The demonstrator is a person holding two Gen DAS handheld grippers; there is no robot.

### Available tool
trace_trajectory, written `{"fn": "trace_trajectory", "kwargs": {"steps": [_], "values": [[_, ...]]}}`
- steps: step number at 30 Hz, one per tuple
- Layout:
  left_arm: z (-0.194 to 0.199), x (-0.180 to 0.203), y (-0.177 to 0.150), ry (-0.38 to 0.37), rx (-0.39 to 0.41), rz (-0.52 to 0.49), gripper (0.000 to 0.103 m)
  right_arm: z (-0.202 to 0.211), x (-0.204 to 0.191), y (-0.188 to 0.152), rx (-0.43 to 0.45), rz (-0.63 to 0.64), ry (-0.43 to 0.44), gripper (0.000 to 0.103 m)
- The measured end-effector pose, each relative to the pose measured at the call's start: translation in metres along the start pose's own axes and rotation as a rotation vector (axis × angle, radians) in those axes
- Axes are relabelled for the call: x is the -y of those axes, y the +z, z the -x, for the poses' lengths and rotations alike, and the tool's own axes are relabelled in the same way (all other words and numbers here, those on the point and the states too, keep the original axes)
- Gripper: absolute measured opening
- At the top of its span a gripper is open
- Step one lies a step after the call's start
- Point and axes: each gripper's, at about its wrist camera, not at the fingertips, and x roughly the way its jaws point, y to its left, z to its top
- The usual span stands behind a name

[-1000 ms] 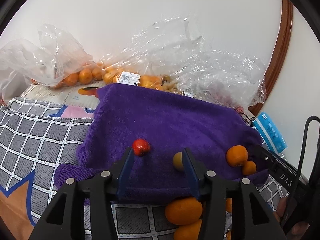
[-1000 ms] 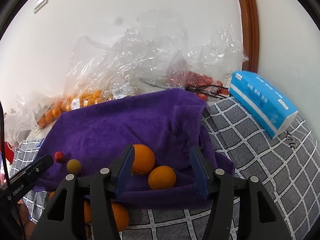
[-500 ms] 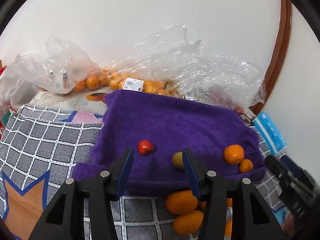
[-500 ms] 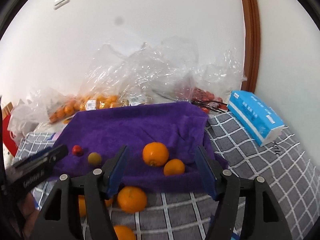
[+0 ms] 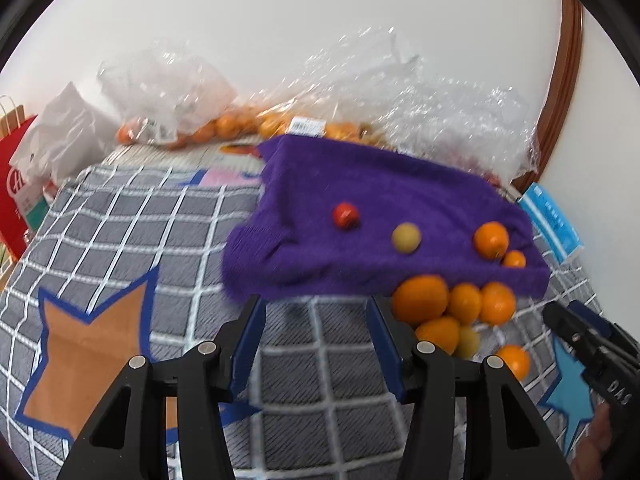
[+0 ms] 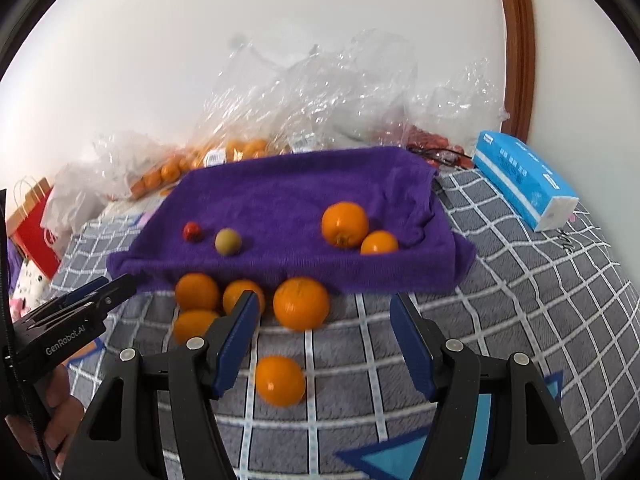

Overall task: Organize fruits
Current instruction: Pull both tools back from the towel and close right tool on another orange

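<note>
A purple towel lies on the checked blanket. On it sit a small red fruit, a yellow-green fruit, a large orange and a small orange. Several loose oranges lie on the blanket in front of the towel. My left gripper is open and empty, short of the towel's front edge. My right gripper is open and empty, above the loose oranges, one orange between its fingers' base.
Clear plastic bags with more oranges stand against the wall behind the towel. A blue tissue pack lies at the right. A red paper bag stands at the far left. The checked blanket spreads left of the towel.
Both grippers have pulled back and up from the towel. More of the blanket and the loose oranges in front of the towel have come into view. Both stayed open.
</note>
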Motion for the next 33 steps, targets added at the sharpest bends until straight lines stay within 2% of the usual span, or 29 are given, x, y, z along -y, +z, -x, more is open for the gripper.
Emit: {"fn": "trace_trajectory", "kwargs": {"steps": [3, 13, 16, 17, 18, 28, 33], "values": [[0.001, -0.007, -0.007, 0.005, -0.012, 0.01, 0.05, 0.0, -0.001, -0.006, -0.019, -0.004, 0.008, 0.067], [-0.003, -0.023, -0.012, -0.048, -0.021, 0.086, 0.051, -0.016, -0.017, -0.028, -0.1, 0.023, 0.038, 0.064], [-0.007, -0.027, -0.014, -0.05, -0.041, 0.112, 0.051, -0.026, -0.021, -0.036, -0.136, 0.035, 0.011, 0.052], [-0.009, -0.028, -0.014, -0.056, -0.053, 0.123, 0.051, -0.029, -0.021, -0.037, -0.146, 0.032, 0.016, 0.039], [-0.01, -0.029, -0.014, -0.063, -0.06, 0.128, 0.051, -0.028, -0.02, -0.036, -0.136, 0.024, 0.026, 0.032], [-0.006, -0.02, -0.016, -0.029, -0.044, 0.073, 0.051, -0.034, -0.029, -0.037, -0.149, 0.069, -0.018, 0.032], [-0.006, -0.018, -0.017, -0.047, -0.047, 0.065, 0.051, -0.034, -0.029, -0.037, -0.151, 0.066, -0.021, 0.032]]}}
